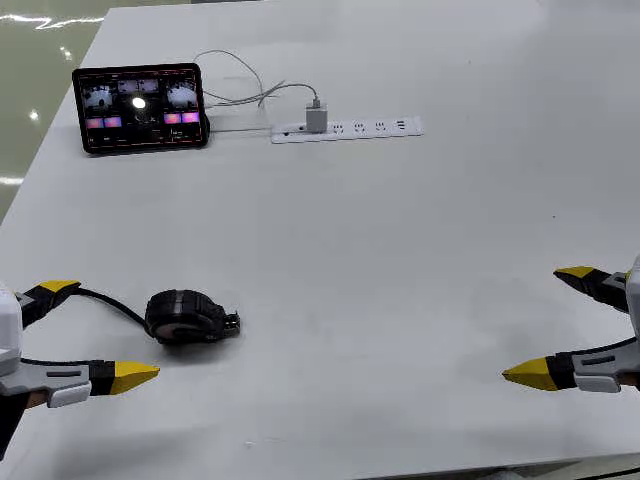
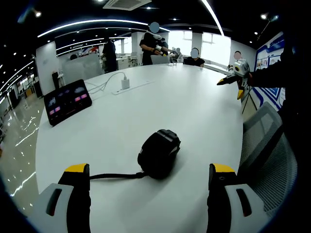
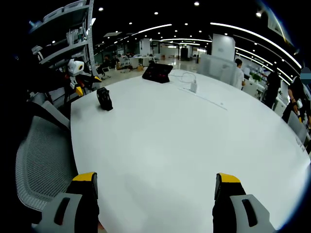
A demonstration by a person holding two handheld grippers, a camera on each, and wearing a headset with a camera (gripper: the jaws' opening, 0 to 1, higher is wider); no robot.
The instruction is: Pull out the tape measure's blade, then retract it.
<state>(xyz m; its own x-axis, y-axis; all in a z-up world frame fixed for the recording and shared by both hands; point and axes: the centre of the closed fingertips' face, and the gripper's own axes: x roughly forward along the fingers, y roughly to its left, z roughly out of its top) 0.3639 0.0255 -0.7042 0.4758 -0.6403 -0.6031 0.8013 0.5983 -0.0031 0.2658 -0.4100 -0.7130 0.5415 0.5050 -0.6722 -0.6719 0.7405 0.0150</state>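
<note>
A black tape measure [image 1: 186, 317] lies on the white table [image 1: 400, 260], its black strap trailing left toward my left gripper [image 1: 100, 332]. That gripper is open, its yellow-tipped jaws set wide just left of the tape measure with nothing held. From the left gripper view the tape measure [image 2: 159, 152] sits a short way ahead, between the jaw lines, with my left gripper [image 2: 149, 170] open. My right gripper [image 1: 558, 322] is open far to the right, over bare table. In the right gripper view the tape measure [image 3: 104, 98] is small and distant; my right gripper [image 3: 154, 178] holds nothing.
A tablet [image 1: 140, 107] with a lit screen stands at the back left. Beside it lies a white power strip [image 1: 346, 128] with a charger and cables. Grey mesh chairs [image 3: 39, 160] stand at the table's near edge. Several people stand in the room behind.
</note>
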